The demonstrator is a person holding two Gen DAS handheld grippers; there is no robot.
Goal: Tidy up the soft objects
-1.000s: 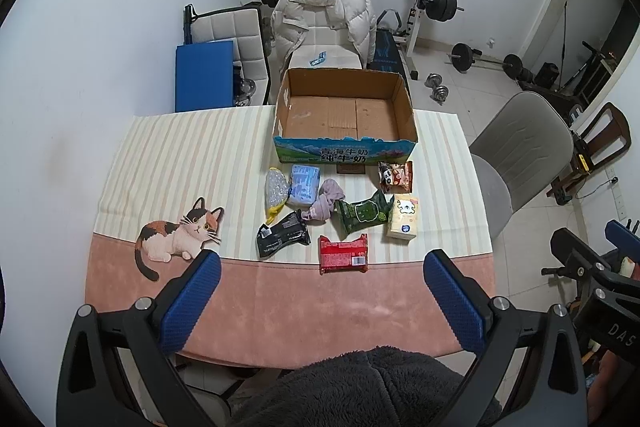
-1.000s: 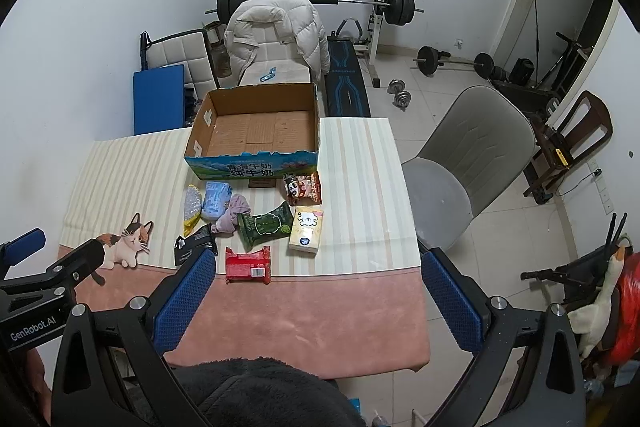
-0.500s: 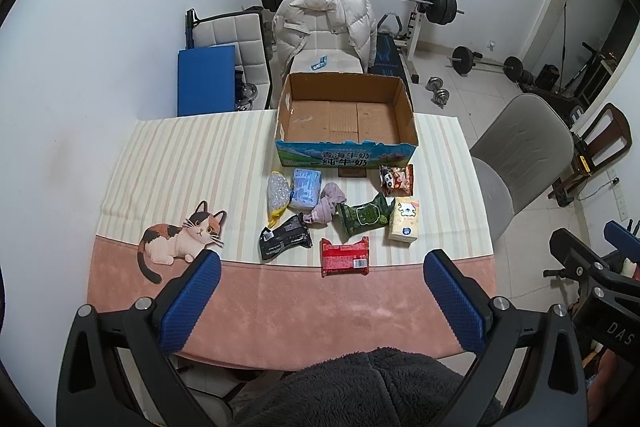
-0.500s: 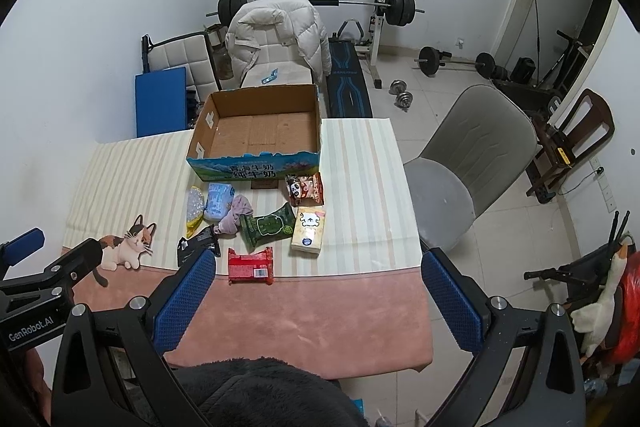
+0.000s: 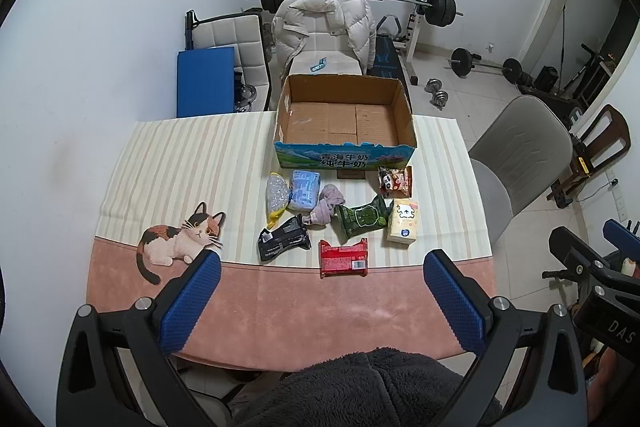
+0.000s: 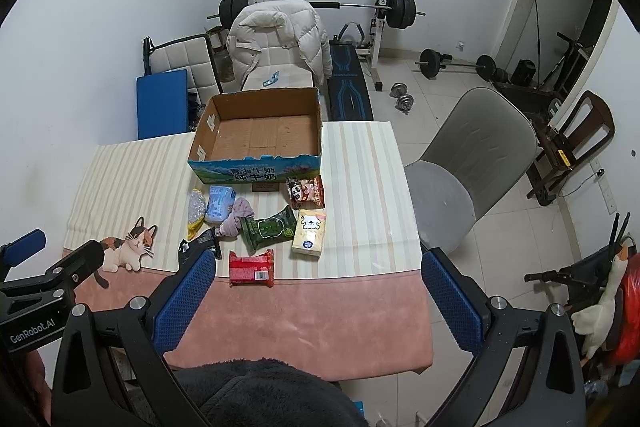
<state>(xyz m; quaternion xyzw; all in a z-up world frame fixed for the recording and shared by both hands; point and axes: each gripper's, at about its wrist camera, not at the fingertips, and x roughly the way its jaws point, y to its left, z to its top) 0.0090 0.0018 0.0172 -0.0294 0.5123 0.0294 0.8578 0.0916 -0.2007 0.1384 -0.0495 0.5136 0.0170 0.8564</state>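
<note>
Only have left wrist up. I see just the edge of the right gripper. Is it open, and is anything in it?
Observer: The right wrist view shows the right gripper with its fingers wide apart and nothing between them.
Operator: Anything soft off the table that I'm missing?
Observer: A white goose plush leans against something red, low on the right, past the grey chair.
Operator: Does that view catch my left gripper?
Observer: Yes. The left gripper shows side-on at the frame's left edge, next to the cat print. Its body reads GenRobot.AI.
</note>
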